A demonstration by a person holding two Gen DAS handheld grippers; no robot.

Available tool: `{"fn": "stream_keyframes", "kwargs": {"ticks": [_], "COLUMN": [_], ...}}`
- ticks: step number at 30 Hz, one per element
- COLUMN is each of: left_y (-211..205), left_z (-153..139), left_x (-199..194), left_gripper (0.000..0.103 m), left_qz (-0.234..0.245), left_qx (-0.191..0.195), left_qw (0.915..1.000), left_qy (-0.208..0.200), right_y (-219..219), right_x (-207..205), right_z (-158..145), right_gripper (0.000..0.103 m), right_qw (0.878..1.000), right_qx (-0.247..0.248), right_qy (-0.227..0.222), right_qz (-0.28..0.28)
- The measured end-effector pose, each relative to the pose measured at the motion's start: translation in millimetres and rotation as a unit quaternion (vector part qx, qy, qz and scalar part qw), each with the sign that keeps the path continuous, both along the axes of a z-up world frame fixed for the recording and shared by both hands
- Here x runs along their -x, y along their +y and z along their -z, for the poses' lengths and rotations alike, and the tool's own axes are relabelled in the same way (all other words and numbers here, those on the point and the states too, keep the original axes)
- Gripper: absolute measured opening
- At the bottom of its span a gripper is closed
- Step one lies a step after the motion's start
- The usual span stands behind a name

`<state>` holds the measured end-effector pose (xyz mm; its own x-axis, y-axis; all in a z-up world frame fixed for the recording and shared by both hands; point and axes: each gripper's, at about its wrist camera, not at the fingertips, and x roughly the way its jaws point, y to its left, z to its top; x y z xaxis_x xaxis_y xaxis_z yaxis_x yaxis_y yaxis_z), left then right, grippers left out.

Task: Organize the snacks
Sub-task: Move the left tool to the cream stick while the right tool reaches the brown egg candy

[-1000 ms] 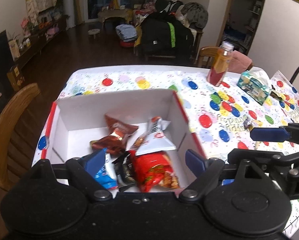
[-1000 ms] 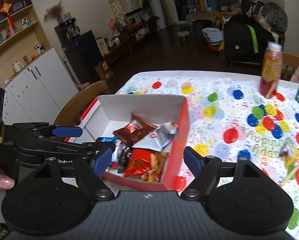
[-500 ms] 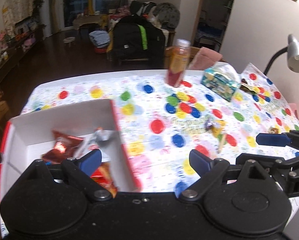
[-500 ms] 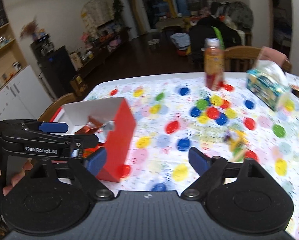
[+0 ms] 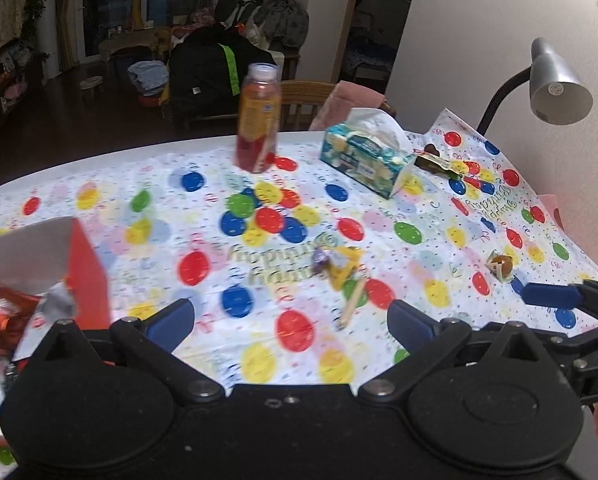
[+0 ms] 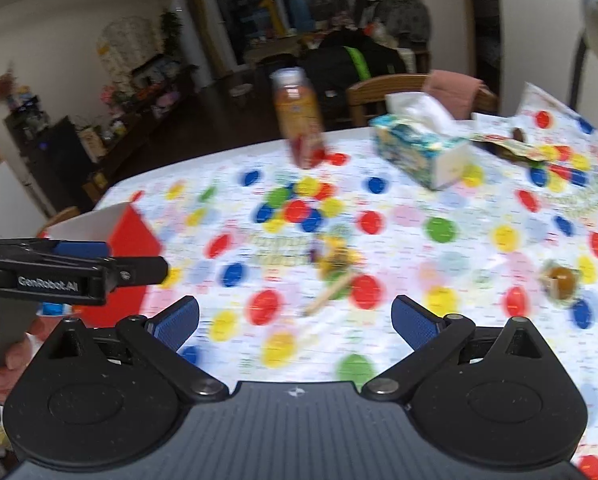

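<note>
A red and white box [image 5: 85, 272] holding several snack packets [image 5: 7, 316] sits at the left; the right wrist view shows only a corner of the box [image 6: 133, 236]. Loose on the balloon-print cloth lie a yellow and purple wrapped lollipop [image 5: 339, 270] [image 6: 335, 264] and a small brown wrapped candy [image 5: 501, 266] [image 6: 559, 278]. My left gripper [image 5: 291, 322] stands open above the cloth, short of the lollipop. My right gripper [image 6: 295, 318] is open too, with nothing between its fingers. Each gripper shows at the edge of the other's view.
An orange drink bottle [image 5: 259, 120] and a tissue box [image 5: 367, 156] stand at the table's far side. A dark wrapper [image 5: 435, 164] lies beside the tissues. A grey desk lamp [image 5: 555, 84] leans over the right edge. Chairs sit behind the table.
Both grippers have swung right, away from over the box toward the middle of the table. The lollipop and brown candy now lie ahead. Both stayed open.
</note>
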<state>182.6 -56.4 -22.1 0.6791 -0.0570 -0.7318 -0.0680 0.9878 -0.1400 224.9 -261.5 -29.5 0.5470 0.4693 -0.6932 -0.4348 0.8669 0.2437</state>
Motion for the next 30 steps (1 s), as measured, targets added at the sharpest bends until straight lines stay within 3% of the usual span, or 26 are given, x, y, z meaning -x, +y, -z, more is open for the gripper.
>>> {"fn": "stream_keyframes", "kwargs": {"ticks": [18,22,30], "left_y": [-75.5,-76.4,-85.8], "left_z": [70.9,83.6,105.0], "left_x": [-76.8,-90.8,-112.1], "left_gripper": [0.102,0.097,0.08], "left_qz": [0.014,0.008,0.022], "left_qx": [-0.036,-0.026,-0.043], "left_qw": [0.9976,0.9967,0.9942], "left_qy": [0.057,0.076,0.096], "right_y": [-153.3,-176.0,-209.1], "right_x": [-83.5,-106.1,-145.5], "right_z": [59.5,75.2,108.5], "right_gripper": [0.103,0.103,0.102], "right_qw": [0.99,0.985,0.971], "right_qx": [0.019,0.022,0.014], "right_qy": [0.039,0.056,0.084], "right_qz": [0.136,0.16,0.223]}}
